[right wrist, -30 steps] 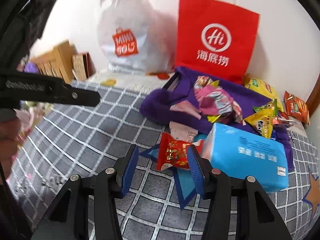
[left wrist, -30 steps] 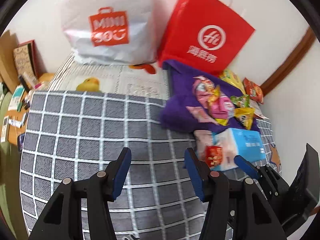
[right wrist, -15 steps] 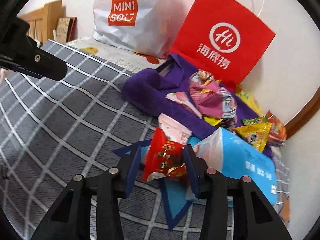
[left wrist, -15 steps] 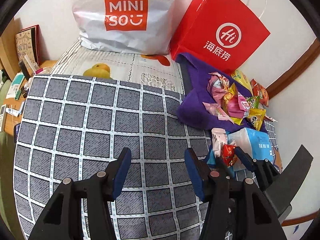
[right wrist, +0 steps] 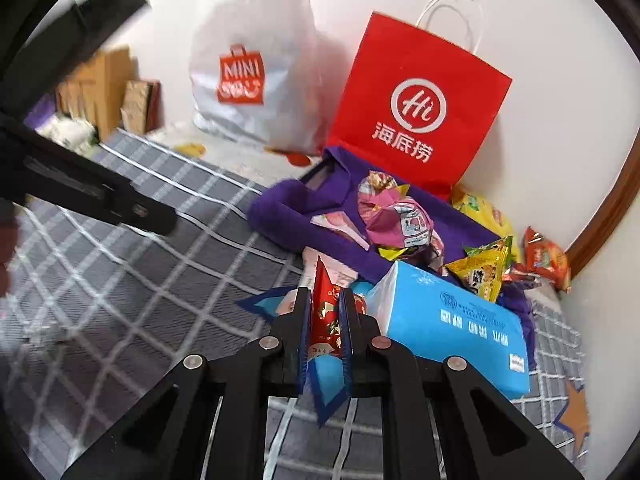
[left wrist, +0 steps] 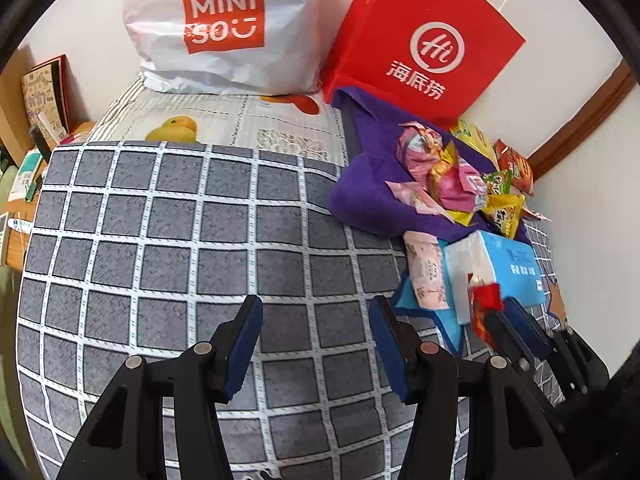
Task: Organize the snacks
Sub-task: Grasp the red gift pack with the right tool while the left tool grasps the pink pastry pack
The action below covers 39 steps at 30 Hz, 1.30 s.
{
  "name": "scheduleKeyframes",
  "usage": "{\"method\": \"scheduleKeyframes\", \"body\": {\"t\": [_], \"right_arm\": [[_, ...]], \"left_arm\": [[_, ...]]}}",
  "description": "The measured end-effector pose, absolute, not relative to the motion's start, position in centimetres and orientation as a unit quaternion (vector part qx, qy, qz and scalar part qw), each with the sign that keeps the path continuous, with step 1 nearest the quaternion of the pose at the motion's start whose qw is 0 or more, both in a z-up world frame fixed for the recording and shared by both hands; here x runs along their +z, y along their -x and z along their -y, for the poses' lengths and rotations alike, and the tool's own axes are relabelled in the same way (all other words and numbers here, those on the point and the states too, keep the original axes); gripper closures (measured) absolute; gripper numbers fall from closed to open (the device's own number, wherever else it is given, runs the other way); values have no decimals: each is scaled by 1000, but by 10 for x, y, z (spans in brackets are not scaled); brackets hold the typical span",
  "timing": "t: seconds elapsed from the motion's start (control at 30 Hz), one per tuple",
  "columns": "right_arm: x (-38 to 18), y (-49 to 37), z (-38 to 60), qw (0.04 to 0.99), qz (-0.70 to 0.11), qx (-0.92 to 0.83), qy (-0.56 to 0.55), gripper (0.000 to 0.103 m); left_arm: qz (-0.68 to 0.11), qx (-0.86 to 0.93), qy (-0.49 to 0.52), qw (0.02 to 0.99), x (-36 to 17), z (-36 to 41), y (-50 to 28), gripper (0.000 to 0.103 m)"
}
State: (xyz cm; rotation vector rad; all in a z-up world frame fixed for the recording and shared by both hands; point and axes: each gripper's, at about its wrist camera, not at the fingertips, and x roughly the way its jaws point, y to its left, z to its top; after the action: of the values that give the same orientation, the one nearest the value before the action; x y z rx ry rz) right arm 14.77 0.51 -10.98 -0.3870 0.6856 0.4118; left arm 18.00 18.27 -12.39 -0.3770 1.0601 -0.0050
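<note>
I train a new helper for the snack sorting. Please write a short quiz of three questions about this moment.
1. True or false: the right tool is shut on the red snack packet.
2. What does the left tool hold?
A. a pink packet
B. nothing
C. the tissue pack
3. Fill in: the blue tissue pack lies on the ______ side of the red snack packet in the right wrist view.

Key: 1 true; 2 B; 3 right

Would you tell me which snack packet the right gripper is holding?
The red packet, pinched upright in the right gripper; the pink and yellow ones lie loose on the purple cloth.
</note>
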Motion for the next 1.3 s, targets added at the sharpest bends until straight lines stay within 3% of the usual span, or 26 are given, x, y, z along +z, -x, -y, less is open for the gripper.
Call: {"method": "scheduleKeyframes", "body": {"t": [0.4,0.53,0.77,0.83,0.9,0.97,1.07,1.3], "right_arm": [[-101,-108,91,885,-374,268,70,89],[-123,-119,133,876,-419,238,22,89],[-130,-132,190,895,-418,154,-4,85],[-133,-135,198,893,-423,152,-11,82],[-136,-137,203,887,-430,162,-35,62],[-139,-137,203,886,-429,172,-45,51],[-146,-140,193,885,-431,175,-31,42],[-170,-153,174,873,-456,169,-16,41]], "left_arm": [[-518,-24,160,840,-125,-127,-187,50],[-523,-33,150,838,-128,-108,-190,50],[-532,-37,138,834,-131,-87,-198,50],[-534,-35,139,833,-133,-86,-201,50],[-536,-32,139,832,-135,-85,-203,50],[-539,-28,140,830,-136,-87,-205,50],[-541,-24,140,829,-138,-87,-209,50],[-540,-21,137,830,-140,-86,-213,50]]}}
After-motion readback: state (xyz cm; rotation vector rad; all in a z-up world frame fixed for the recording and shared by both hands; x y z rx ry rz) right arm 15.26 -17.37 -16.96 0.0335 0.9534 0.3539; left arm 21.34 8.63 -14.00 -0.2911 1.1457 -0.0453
